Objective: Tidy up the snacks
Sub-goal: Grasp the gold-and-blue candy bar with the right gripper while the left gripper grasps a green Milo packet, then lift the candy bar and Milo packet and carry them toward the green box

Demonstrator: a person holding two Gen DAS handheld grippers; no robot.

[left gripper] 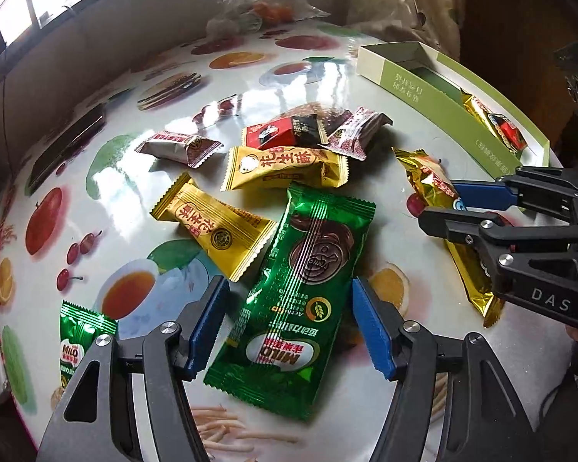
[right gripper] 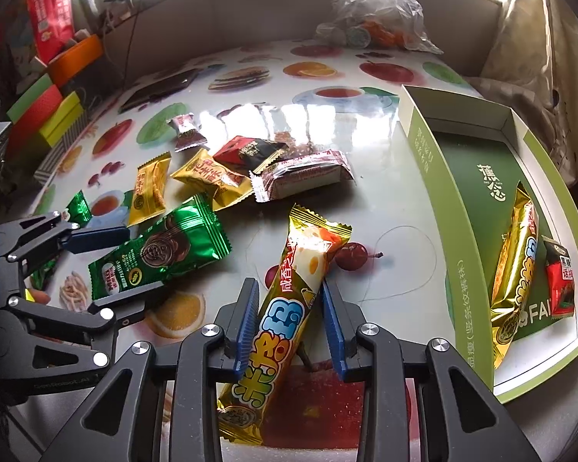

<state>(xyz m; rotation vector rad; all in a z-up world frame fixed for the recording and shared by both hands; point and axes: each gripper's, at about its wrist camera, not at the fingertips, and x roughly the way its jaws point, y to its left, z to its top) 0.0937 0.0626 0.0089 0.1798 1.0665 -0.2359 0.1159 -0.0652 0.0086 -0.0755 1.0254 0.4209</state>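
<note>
So the whole thing sits on a glossy white round table printed with fruit and teacups (right gripper: 385, 192), and I'll place everything off the long open green-and-white cardboard box (right gripper: 435, 177) at its right edge. Inside that box, at the near end, lie a gold foil snack bar (right gripper: 514, 269) and, touching it, a small red-and-black candy packet (right gripper: 560, 285). Left of the box is the loose pile: yellow, red-black and maroon-white wrapped candies. Nearer than the pile and further left of the box lies a long green foil Milo wafer pack (left gripper: 293, 308), flat on the table; the left gripper (left gripper: 291, 308) has its blue pads spread wide either side of it, not touching. Just left of the box, the right gripper (right gripper: 289, 323) is clamped on a second gold foil snack bar with blue lettering (right gripper: 285, 308), pads pressing both sides.
</note>
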